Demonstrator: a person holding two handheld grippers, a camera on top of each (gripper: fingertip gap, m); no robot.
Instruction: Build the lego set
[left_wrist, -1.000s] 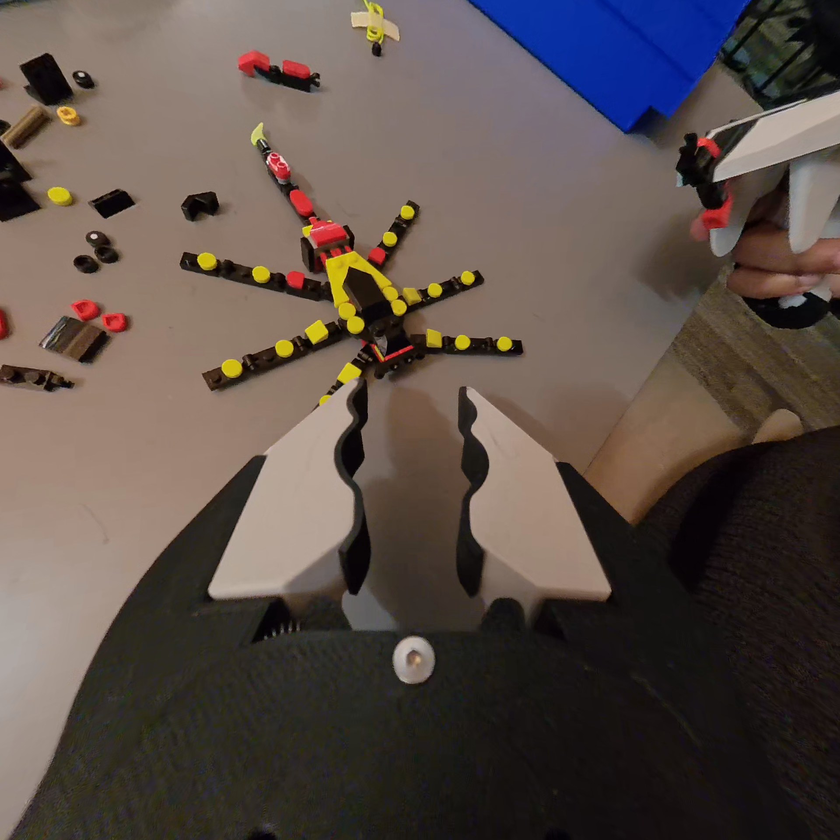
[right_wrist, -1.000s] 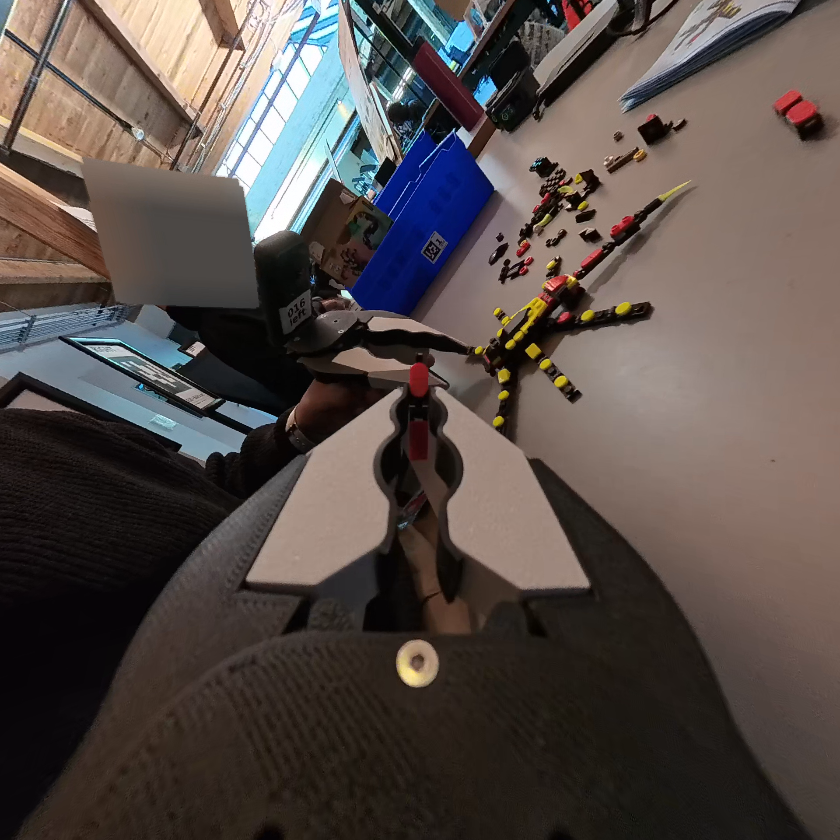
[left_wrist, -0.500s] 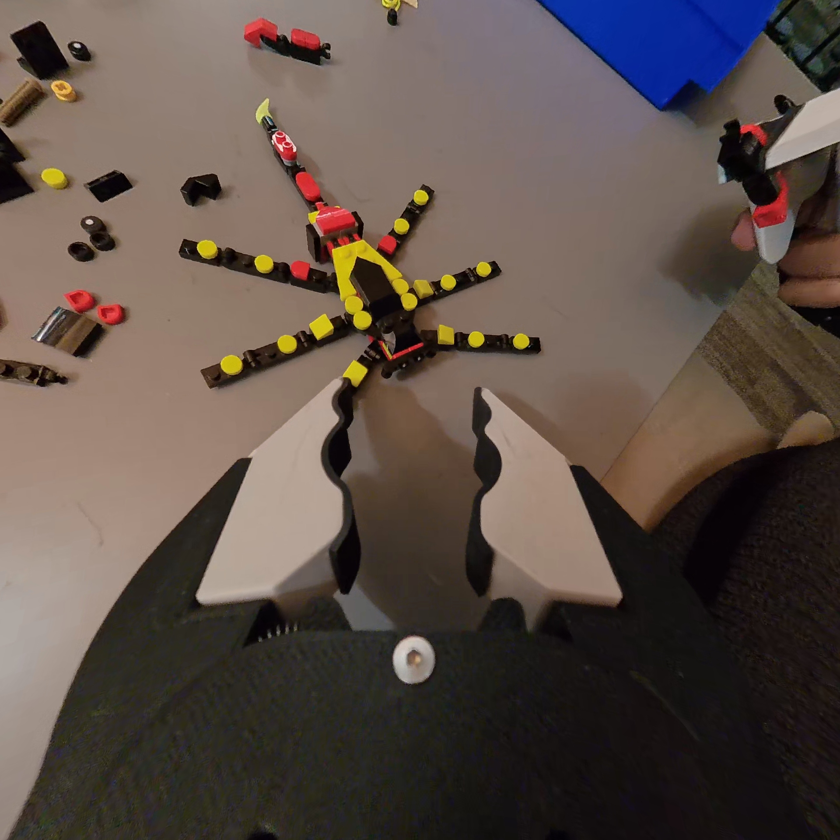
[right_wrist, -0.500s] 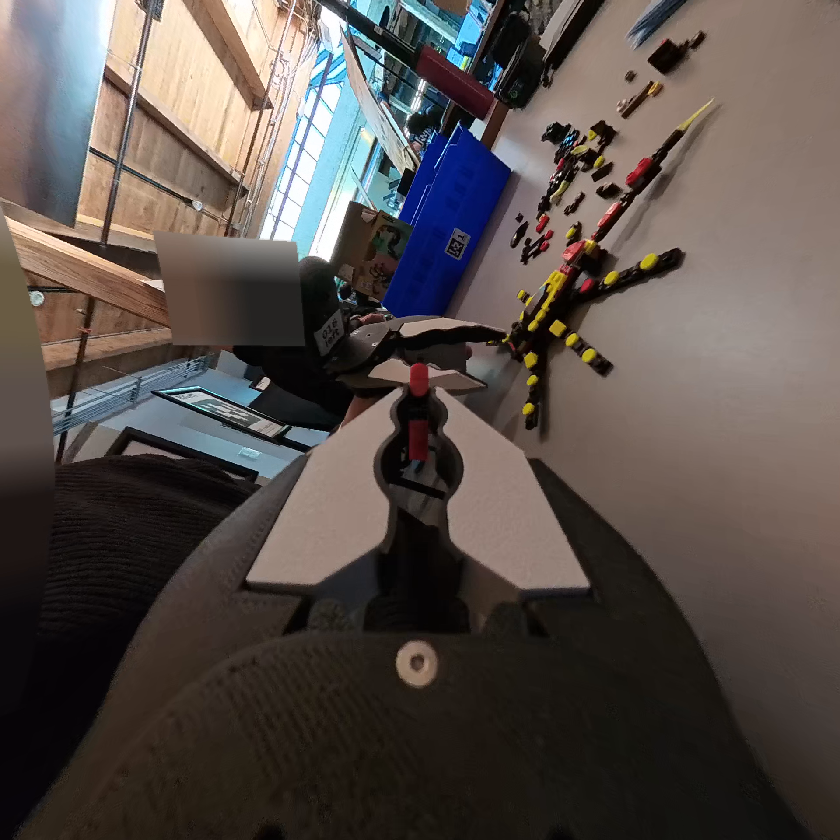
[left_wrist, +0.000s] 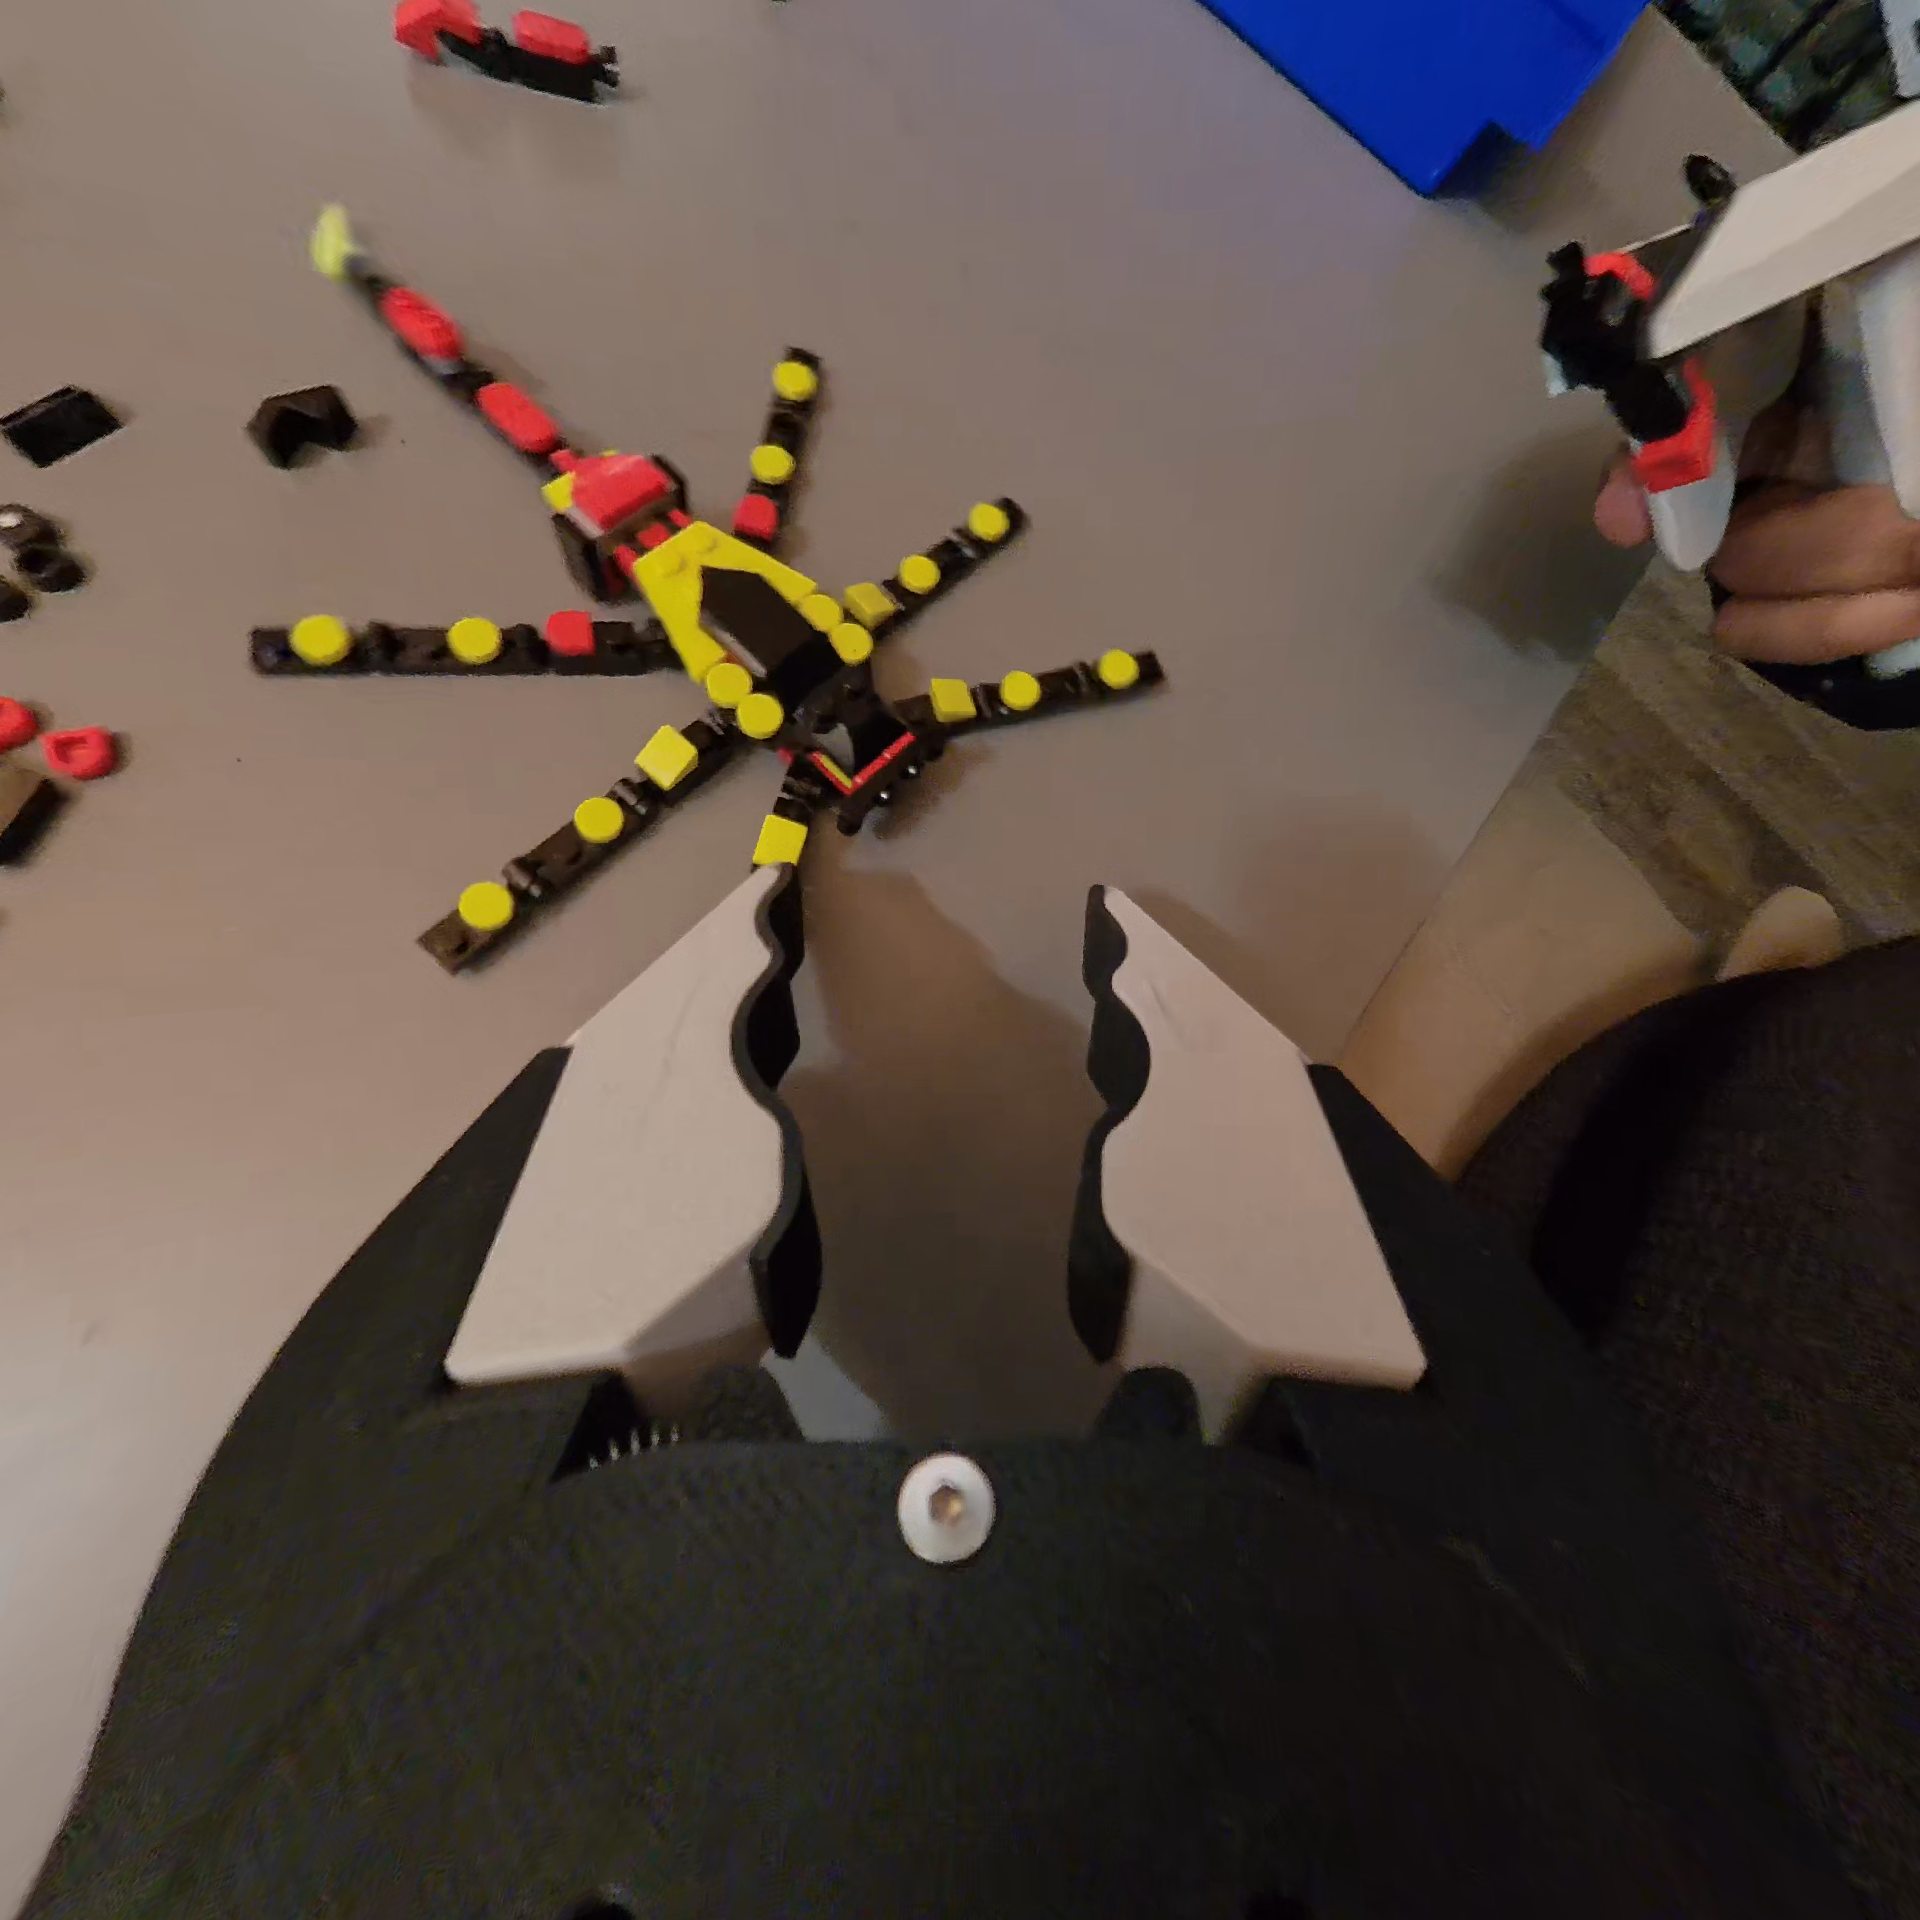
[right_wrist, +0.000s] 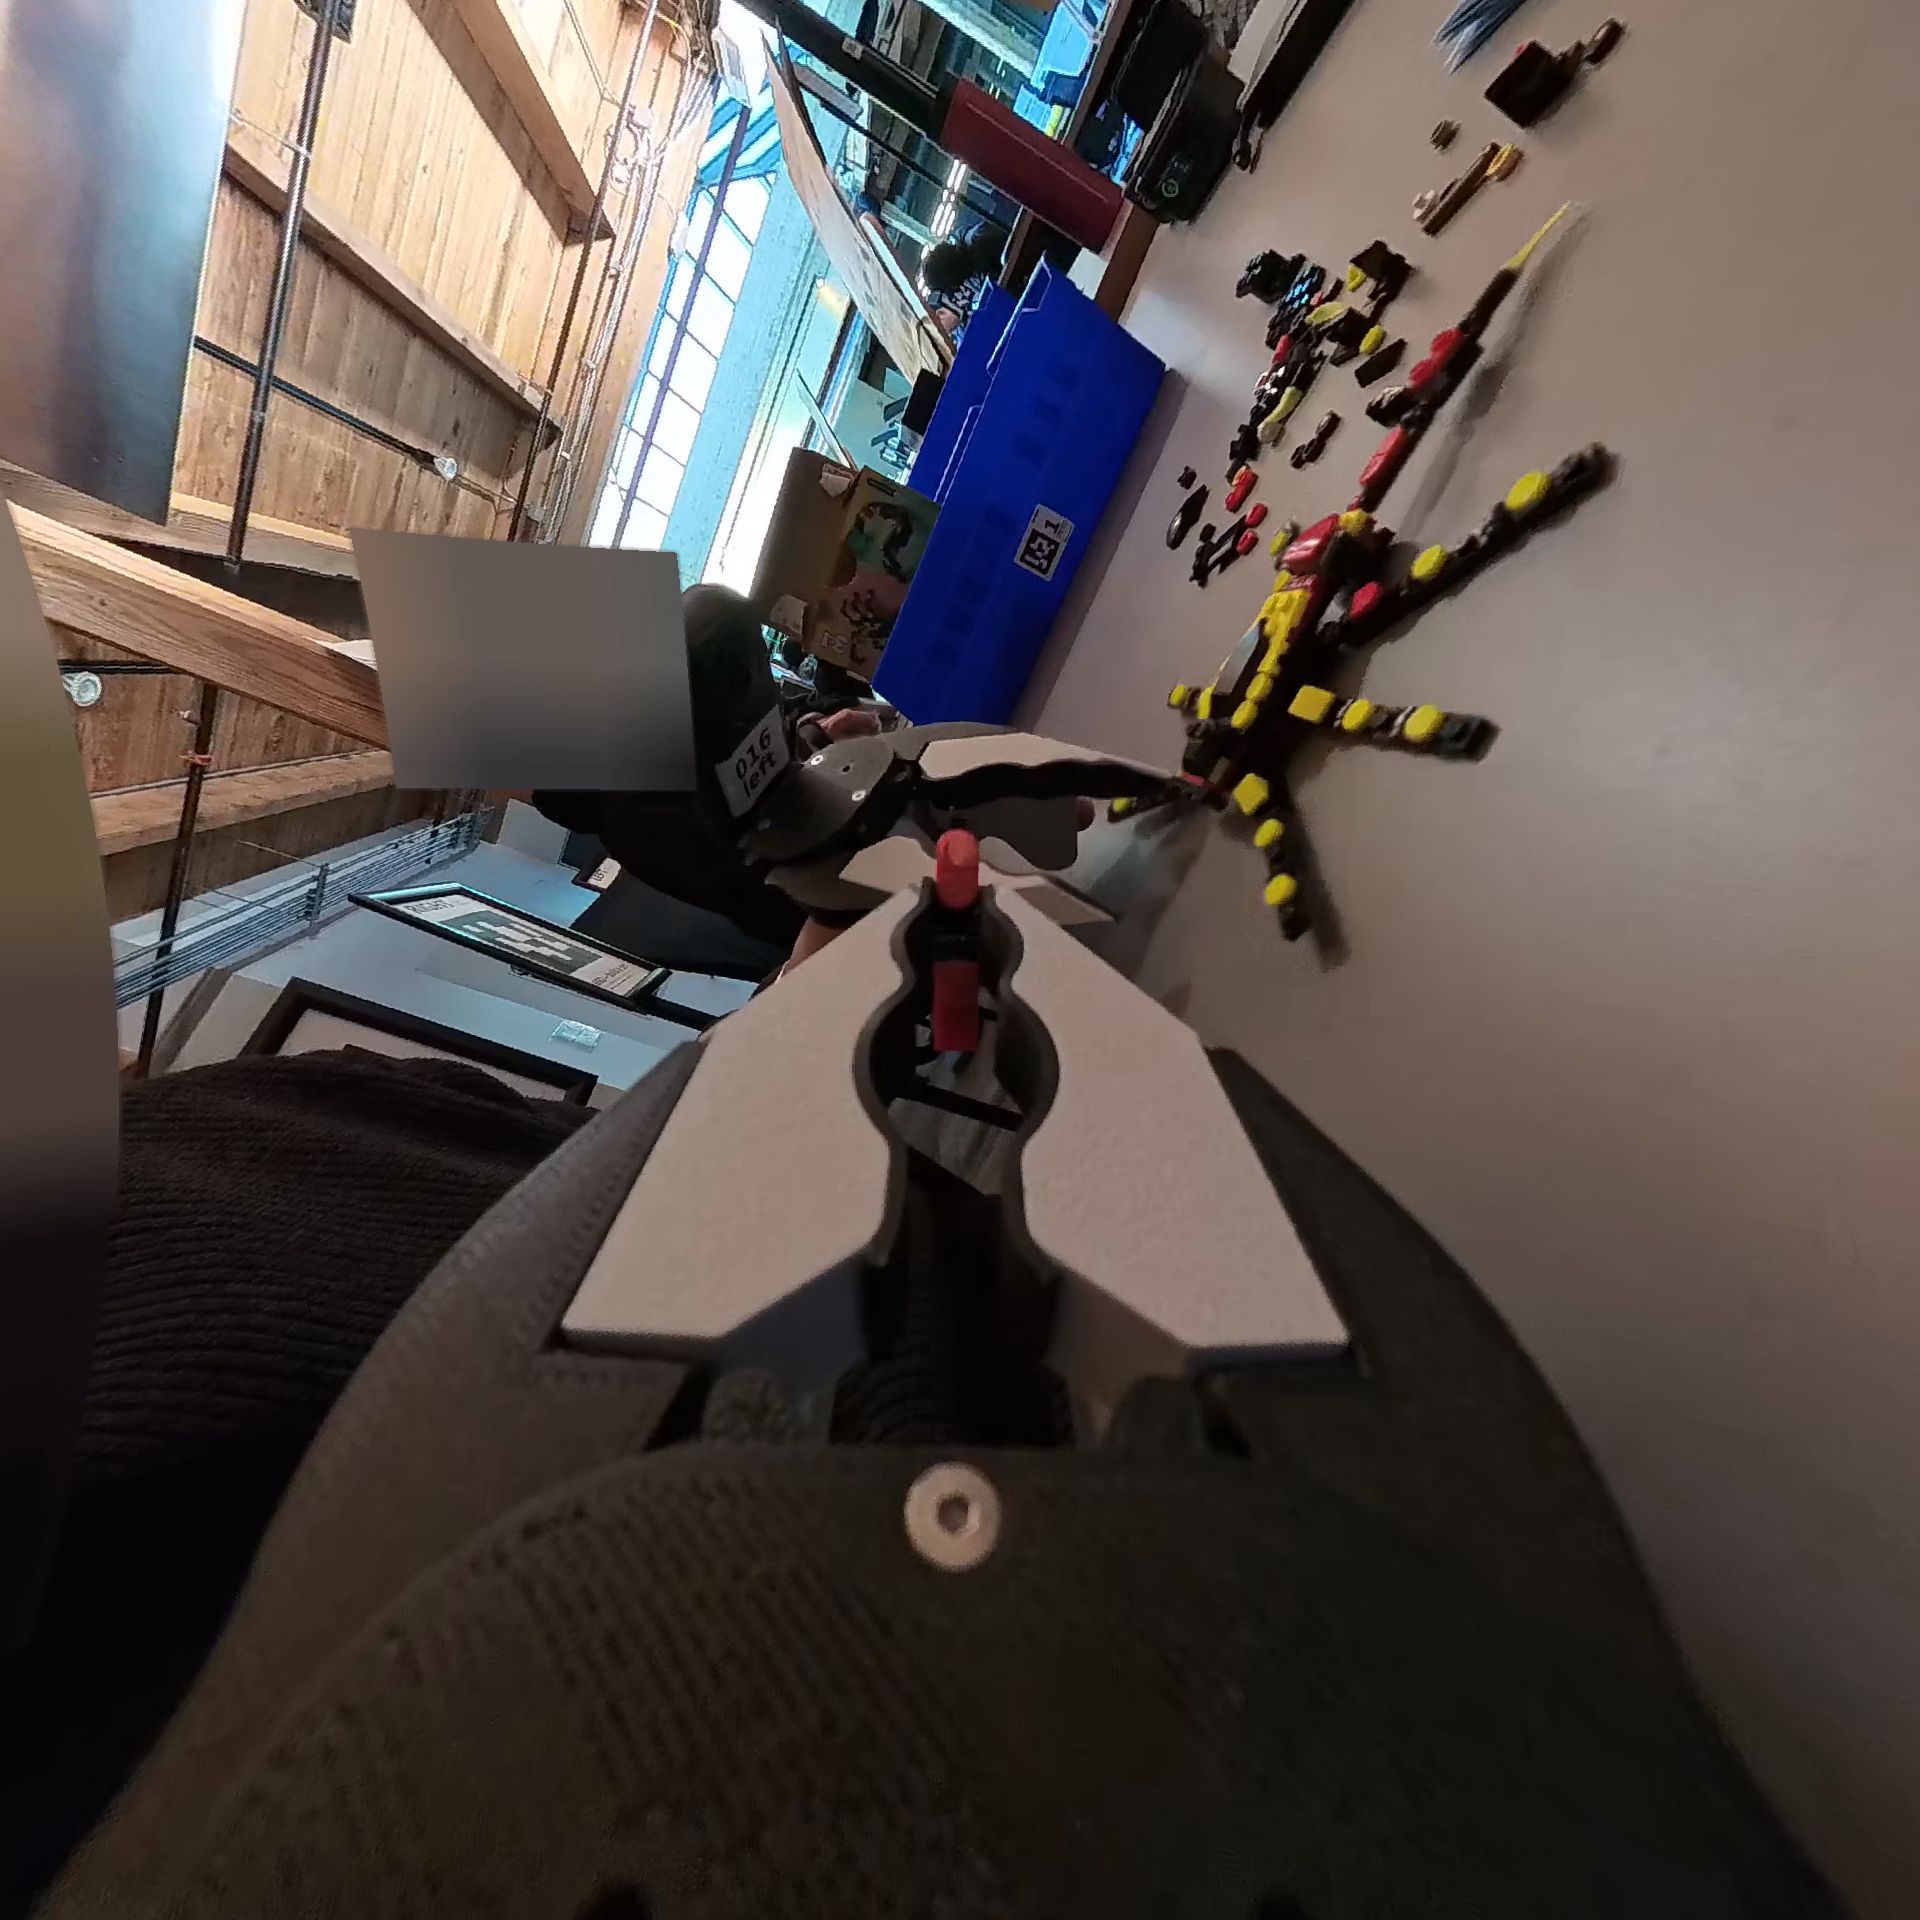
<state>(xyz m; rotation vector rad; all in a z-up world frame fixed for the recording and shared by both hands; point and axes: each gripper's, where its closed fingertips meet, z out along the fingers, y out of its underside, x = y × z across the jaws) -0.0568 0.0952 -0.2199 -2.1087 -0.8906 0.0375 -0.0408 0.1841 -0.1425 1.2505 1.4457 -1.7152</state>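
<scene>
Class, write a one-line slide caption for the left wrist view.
Open left tool nears the spider-like lego model; right tool holds a red-and-black piece.

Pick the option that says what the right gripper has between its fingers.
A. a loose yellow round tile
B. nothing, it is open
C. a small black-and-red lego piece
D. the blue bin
C: the right gripper is shut on a small black-and-red lego piece, which the left wrist view also shows at its tip, held off to the side of the lego model.
</scene>
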